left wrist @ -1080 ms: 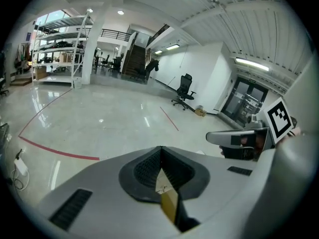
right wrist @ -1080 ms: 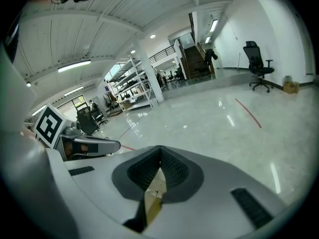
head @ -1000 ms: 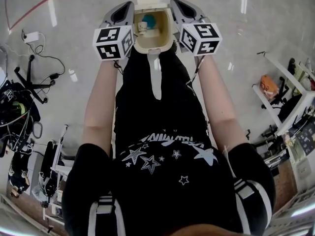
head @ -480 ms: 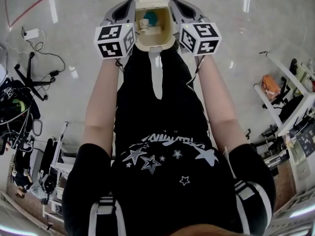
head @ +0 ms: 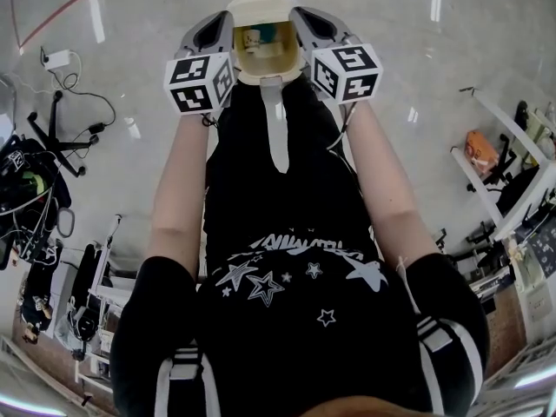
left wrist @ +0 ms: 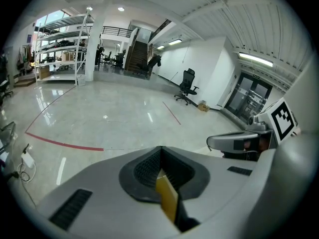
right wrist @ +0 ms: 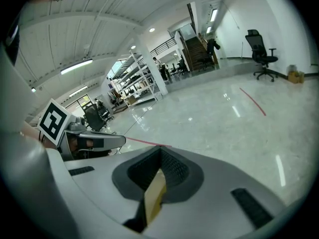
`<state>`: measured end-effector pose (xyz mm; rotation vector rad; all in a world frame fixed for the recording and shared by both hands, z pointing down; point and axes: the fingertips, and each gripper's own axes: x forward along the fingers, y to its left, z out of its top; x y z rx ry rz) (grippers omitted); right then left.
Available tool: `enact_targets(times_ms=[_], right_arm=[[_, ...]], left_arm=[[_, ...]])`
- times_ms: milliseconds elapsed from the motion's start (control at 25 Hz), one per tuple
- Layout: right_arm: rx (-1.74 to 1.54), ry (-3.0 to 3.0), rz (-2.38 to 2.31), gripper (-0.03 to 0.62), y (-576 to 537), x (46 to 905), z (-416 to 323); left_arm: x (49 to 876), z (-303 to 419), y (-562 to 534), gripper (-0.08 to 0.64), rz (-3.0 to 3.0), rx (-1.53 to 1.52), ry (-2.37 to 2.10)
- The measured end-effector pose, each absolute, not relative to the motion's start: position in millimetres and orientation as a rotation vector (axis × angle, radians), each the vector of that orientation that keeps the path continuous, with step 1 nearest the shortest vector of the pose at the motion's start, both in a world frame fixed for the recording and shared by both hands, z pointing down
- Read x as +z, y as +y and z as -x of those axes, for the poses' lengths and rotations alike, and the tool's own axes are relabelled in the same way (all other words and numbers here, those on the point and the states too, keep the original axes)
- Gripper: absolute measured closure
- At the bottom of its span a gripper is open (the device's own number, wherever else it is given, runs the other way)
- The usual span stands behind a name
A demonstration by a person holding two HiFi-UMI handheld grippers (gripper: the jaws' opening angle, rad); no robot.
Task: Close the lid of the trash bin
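Fingers (left wrist: 142, 171) of the left gripper (left wrist: 163, 183) are clamped on one thin yellow edge of the lid (head: 266, 49). The right gripper (right wrist: 156, 181) pinches the opposite edge. The translucent lid lies across the opening of the cream trash bin (head: 261, 3), between both grippers.

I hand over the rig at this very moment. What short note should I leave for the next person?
Left tongs: shut on a thin yellowish edge of the bin.
Right tongs: shut on the matching edge on the other side.
Bin: between both tongs, ahead of the person's legs.
Done: both sides gripped.
Left: the contents show from above, so the bin looks open. The white piece at the far rim is likely the lid; bring it down fully.
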<state>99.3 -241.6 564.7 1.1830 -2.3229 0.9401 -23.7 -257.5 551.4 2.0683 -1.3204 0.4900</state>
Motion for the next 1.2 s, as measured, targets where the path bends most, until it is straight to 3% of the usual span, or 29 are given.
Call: enact_targets(times_ms=[640,1200], right_arm=[[1.002,-2.327,-0.893,0.588,-159,597,-96],[1.132,-2.159,-0.997,0.588,-95,658,-104]], left_arm=[[580,16,-171,0.549,-1.936,0.551,-1.435],[644,14,-112,0.549,-1.867,0.646,-1.296]])
